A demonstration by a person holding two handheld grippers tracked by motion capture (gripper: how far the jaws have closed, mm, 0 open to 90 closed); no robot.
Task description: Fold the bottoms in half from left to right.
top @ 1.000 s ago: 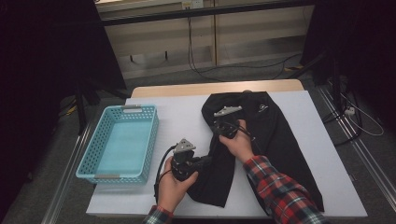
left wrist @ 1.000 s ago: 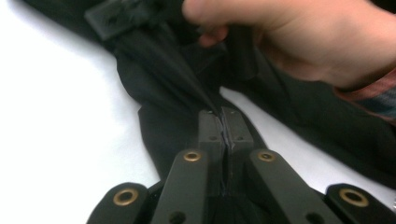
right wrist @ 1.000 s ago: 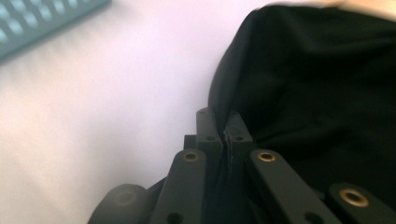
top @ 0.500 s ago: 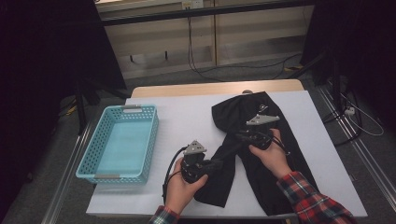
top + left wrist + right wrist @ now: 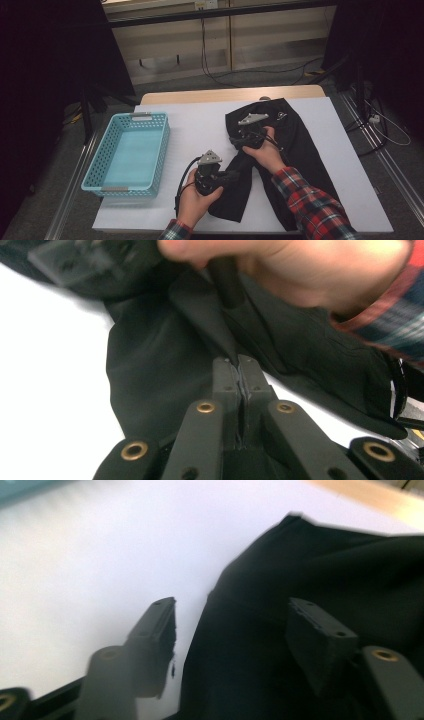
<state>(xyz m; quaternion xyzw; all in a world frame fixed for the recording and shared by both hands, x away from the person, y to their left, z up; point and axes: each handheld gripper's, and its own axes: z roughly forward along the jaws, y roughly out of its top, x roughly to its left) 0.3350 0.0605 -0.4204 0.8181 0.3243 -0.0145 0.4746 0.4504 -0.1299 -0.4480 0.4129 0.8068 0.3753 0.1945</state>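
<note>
Left gripper pins the black garment to anchor it, while the right gripper, jaws just opening wide and empty, hunts a fresh hold.

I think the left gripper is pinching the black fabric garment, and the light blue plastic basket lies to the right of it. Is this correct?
Not quite: the light blue plastic basket lies to the left of the black fabric garment, as the high view shows. The left gripper does pinch the garment, jaws closed on a fold.

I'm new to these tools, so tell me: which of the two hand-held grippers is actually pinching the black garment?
The left gripper: its jaws are shut on a fold of the black fabric garment. The right gripper has just been opening, jaws apart over the cloth.
</note>
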